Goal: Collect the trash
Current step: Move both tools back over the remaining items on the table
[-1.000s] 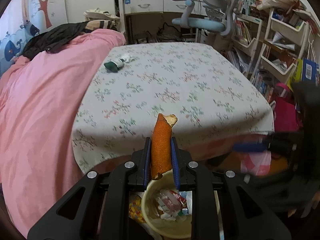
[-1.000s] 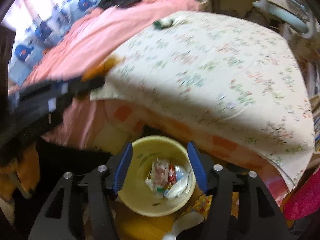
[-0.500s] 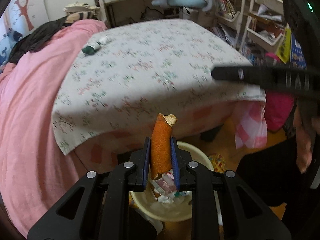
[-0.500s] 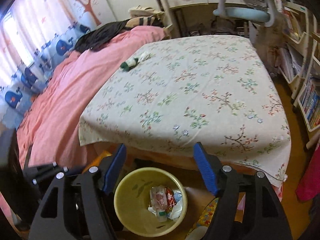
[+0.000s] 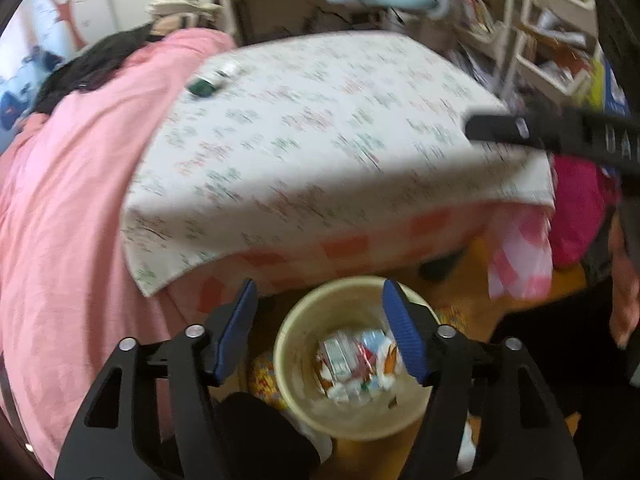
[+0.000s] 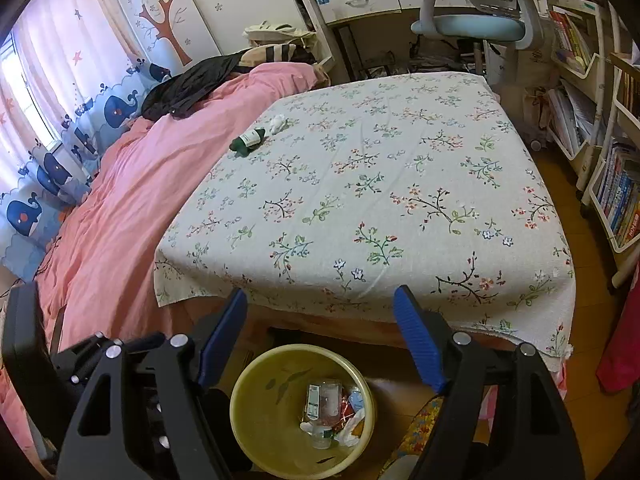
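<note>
So the yellow bin [image 6: 256, 412] sits on the floor at the foot of the bed, bottom middle of both wrist views, with wrappers and packets [image 6: 328, 404] piled at its bottom. It's too jumbled, and in the left view too blurry, to pick out single pieces.

Still on the bed: a dark green bottle [image 6: 248, 141] lying on its side on the floral sheet [image 6: 400, 184], upper left of the right wrist view. Its long axis runs diagonally, one end toward the lower left of the frame, the other toward the upper right, where a crumpled white tissue [image 6: 277, 123] sits just beside it. Which end is the cap I can't tell. In the left wrist view the bottle [image 5: 210, 80] is a smear in the upper left, right by the pink duvet [image 5: 72, 200].

Left gripper [image 5: 320, 334]: jaws spreading apart right now, nothing between the blue pads, and the bin [image 5: 296, 344] shows through the gap below. Right gripper [image 6: 320, 338]: jaws also opening, wide already, nothing in them, framing the bed's edge with the bin beneath. The right gripper also pokes in as a black bar [image 5: 552, 136] at the right of the left view.
</note>
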Action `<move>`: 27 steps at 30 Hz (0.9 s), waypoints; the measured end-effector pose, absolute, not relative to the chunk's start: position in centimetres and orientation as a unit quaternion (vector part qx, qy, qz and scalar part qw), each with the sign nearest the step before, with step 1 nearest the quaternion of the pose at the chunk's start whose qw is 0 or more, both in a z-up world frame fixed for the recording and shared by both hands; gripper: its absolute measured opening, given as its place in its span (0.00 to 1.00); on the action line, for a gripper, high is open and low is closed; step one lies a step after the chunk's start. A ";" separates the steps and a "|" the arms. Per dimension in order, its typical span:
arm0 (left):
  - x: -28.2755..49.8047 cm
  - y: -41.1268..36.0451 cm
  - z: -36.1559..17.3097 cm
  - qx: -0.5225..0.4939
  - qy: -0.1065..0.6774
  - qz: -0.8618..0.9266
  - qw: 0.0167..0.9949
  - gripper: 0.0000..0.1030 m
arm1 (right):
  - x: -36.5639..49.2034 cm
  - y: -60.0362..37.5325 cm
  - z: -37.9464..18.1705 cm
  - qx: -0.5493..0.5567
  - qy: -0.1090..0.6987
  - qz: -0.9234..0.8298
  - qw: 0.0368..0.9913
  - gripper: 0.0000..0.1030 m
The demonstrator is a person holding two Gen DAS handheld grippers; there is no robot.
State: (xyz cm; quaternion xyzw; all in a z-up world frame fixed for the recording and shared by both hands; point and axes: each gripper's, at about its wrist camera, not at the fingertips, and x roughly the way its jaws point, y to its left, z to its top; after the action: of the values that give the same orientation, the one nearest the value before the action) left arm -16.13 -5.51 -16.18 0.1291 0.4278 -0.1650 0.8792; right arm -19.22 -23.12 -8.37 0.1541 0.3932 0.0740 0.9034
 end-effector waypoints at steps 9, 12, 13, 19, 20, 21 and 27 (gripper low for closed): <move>-10.8 -2.3 -10.5 0.071 0.354 -0.103 0.927 0.79 | -16.5 -22.3 -6.6 0.138 0.366 0.084 0.916 0.72; -8.0 -1.6 -10.0 0.067 0.351 -0.086 0.930 0.79 | -14.9 -21.7 -6.3 0.135 0.364 0.090 0.917 0.72; -7.2 -1.3 -9.8 0.061 0.351 -0.083 0.931 0.79 | -14.3 -21.4 -6.1 0.134 0.361 0.093 0.918 0.72; -1.3 -0.2 -9.6 0.026 0.351 -0.064 0.934 0.79 | -9.8 -20.1 -4.9 0.118 0.335 0.103 0.929 0.72; -0.4 -0.2 -9.6 0.023 0.351 -0.061 0.934 0.79 | -9.1 -20.1 -4.9 0.119 0.333 0.104 0.930 0.72; 1.1 -0.1 -9.7 0.019 0.352 -0.057 0.934 0.79 | -8.0 -20.0 -5.0 0.120 0.332 0.106 0.930 0.72; 7.1 0.1 -11.1 -0.007 0.366 -0.051 0.929 0.79 | -2.3 -18.7 -5.5 0.108 0.338 0.118 0.928 0.72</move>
State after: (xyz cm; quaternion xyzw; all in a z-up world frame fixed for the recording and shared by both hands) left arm 7.11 0.09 -11.07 -0.0068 0.3664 -0.0512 0.9290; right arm -2.33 -18.69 -5.51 0.1081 0.3375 0.1180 0.9276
